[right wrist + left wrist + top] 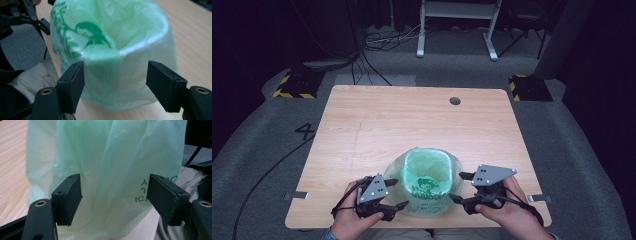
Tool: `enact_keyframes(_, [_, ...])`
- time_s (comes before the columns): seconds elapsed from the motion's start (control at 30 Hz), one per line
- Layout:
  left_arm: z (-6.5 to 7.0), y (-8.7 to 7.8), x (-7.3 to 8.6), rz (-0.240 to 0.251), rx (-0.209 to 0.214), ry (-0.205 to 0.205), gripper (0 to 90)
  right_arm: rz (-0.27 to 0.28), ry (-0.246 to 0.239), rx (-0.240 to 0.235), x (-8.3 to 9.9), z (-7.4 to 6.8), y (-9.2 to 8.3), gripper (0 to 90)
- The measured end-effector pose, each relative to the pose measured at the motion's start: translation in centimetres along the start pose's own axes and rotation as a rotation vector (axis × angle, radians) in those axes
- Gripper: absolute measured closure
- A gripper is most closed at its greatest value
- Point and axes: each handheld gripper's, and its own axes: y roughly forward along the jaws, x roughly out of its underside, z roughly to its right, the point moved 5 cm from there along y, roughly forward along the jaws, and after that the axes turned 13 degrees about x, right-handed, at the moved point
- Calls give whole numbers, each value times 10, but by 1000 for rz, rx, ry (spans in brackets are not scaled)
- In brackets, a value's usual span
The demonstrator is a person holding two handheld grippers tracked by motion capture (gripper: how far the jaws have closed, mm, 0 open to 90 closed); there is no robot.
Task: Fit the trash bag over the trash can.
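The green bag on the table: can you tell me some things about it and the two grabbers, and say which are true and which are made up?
1. The green bag lines a small bin and its mouth is open at the top. True.
2. The left gripper is clamped shut on the bag. False: in the left gripper view its jaws stand apart with the bag in front of them.
3. The bag has green printing on its side. True.
4. The right gripper is at the far edge of the table. False: it is at the near edge, beside the bag.
5. The bag is lying flat. False: it stands up.
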Motion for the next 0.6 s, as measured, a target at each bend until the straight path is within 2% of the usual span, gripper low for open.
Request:
enact_keyframes(0.2, [-2, 11, -2, -11, -1, 3, 300, -23, 16, -38, 13, -11, 24, 321])
enact_keyframes(0.43, [-9, 18, -1, -23, -3, 5, 322, -24, 25, -36, 19, -11, 44, 331])
enact_keyframes(0.6, [-22, 22, -3, -18, -9, -19, 324, -11, 37, -16, 19, -4, 55, 337])
